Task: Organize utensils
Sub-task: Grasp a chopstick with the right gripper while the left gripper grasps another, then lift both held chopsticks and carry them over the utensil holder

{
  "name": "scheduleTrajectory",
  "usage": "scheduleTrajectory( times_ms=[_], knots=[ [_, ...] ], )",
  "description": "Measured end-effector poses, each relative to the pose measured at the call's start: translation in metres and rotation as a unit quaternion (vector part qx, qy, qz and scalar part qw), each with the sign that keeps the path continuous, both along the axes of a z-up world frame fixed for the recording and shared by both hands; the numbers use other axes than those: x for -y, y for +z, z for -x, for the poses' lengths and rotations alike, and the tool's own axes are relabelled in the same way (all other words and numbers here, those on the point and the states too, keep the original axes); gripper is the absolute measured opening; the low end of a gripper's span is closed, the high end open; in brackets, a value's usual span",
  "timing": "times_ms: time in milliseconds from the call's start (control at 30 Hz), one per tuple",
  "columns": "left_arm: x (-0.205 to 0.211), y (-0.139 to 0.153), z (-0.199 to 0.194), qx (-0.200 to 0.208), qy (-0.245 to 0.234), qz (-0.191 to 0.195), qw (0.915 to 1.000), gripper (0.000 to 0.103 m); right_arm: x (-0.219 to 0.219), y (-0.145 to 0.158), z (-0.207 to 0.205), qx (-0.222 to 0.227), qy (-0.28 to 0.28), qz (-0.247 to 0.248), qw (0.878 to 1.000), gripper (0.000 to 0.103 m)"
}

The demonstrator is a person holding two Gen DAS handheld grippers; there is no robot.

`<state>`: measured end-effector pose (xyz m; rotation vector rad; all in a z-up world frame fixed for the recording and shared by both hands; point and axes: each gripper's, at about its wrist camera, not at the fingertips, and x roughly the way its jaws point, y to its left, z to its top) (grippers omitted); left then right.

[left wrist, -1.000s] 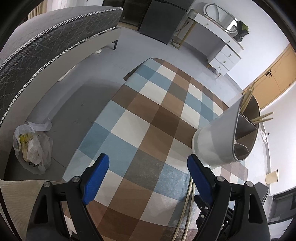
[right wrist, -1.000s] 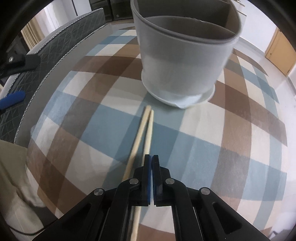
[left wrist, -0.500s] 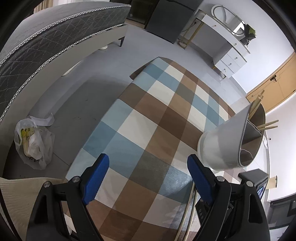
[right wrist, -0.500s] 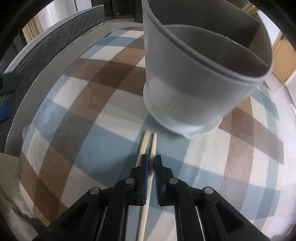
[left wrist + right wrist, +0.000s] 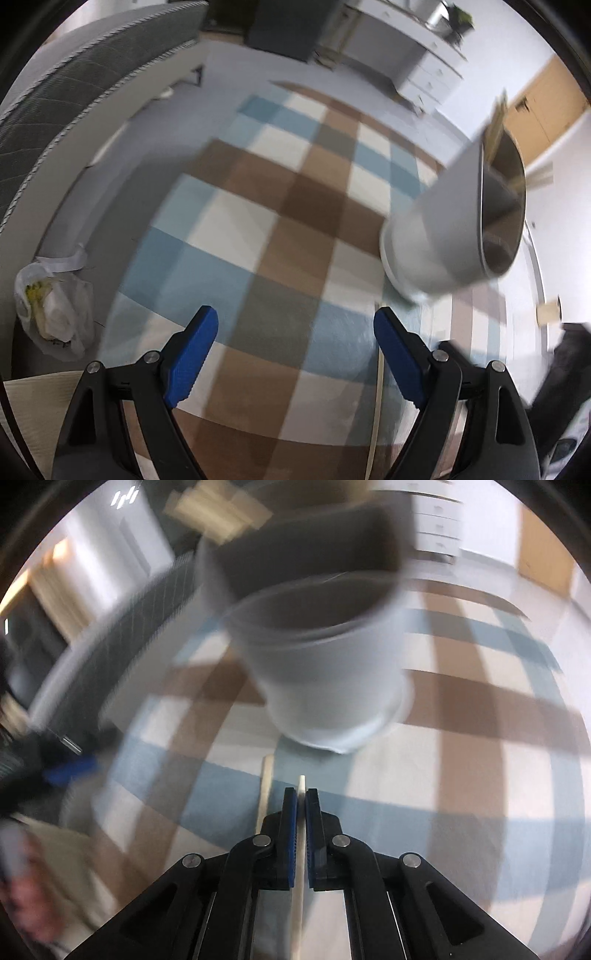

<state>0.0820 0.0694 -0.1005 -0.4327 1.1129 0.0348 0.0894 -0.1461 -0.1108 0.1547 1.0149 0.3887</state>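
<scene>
Checked tablecloth (image 5: 480, 775) under all: pick step, right gripper (image 5: 301, 797) clamped on one chopstick (image 5: 300, 849), second chopstick (image 5: 266, 790) loose at 9 o'clock, holder (image 5: 325, 686) at 12; left gripper (image 5: 295, 354) wide, empty; next, lift, tip into holder.

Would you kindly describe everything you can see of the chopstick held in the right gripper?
The chopstick is a slim, pale stick, wooden by its look. It is clamped between the blue pads of the right gripper, which is shut on it. Its tip juts a little past the pads toward the grey utensil holder without touching it, and its shaft runs back between the fingers out of the picture. A second chopstick lies beside it on the checked tablecloth, apart from it.
</scene>
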Motion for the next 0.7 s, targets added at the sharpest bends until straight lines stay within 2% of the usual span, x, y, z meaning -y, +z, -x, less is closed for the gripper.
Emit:
scheduleTrajectory(
  times_ms=[133, 200, 467, 600, 700],
  knots=[
    [0.021, -0.004, -0.002, -0.006, -0.031, 0.007, 0.9995, 0.083, 0.041, 0.007, 0.002, -0.017, -0.058, -0.103, 0.993, 0.003],
    [0.033, -0.002, -0.003, -0.003, -0.05, 0.001, 0.9987, 0.083, 0.055, 0.013, 0.0, -0.017, -0.072, -0.131, 0.989, 0.003],
    [0.075, -0.009, -0.025, -0.016, -0.103, -0.06, 0.9928, 0.083, 0.087, 0.012, -0.004, -0.028, -0.104, -0.174, 0.979, 0.003],
    [0.083, -0.027, -0.038, -0.045, -0.11, -0.08, 0.9897, 0.066, 0.092, 0.013, -0.004, -0.026, -0.107, -0.184, 0.977, 0.003],
    [0.085, -0.035, -0.043, -0.056, -0.099, -0.091, 0.9894, 0.06, 0.098, 0.015, -0.001, -0.023, -0.114, -0.183, 0.976, 0.003]
  ],
)
